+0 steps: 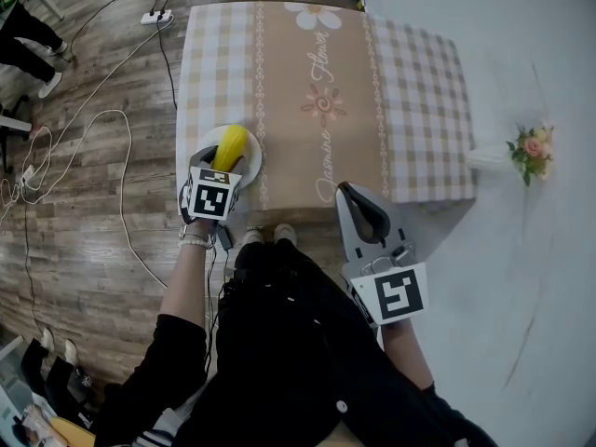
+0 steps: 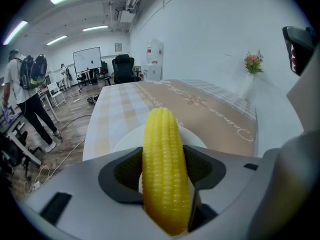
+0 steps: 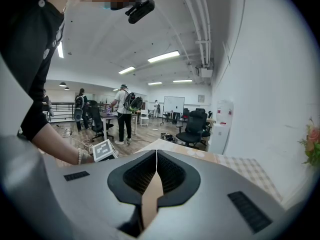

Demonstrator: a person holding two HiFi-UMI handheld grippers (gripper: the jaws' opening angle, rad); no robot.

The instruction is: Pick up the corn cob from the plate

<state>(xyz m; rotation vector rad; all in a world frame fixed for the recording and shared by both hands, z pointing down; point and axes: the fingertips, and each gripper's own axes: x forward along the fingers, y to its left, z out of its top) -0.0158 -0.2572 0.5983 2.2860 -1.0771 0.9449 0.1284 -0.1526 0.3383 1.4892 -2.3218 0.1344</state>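
A yellow corn cob (image 1: 233, 144) lies on a white plate (image 1: 251, 162) at the near left corner of the table (image 1: 317, 63). My left gripper (image 1: 226, 162) reaches down over the plate's near edge with the cob between its jaws. In the left gripper view the cob (image 2: 165, 174) fills the gap, and both dark pads (image 2: 200, 166) rest against its sides, with the plate (image 2: 125, 139) showing beneath. My right gripper (image 1: 347, 192) hovers at the table's near edge, right of centre. Its jaws (image 3: 156, 156) are shut with nothing between them.
The tablecloth is beige with checked sides. A small vase of flowers (image 1: 531, 151) stands right of the table by the white wall. Cables and a power strip (image 1: 156, 16) lie on the wooden floor to the left. A person with a backpack (image 2: 25, 84) stands far off.
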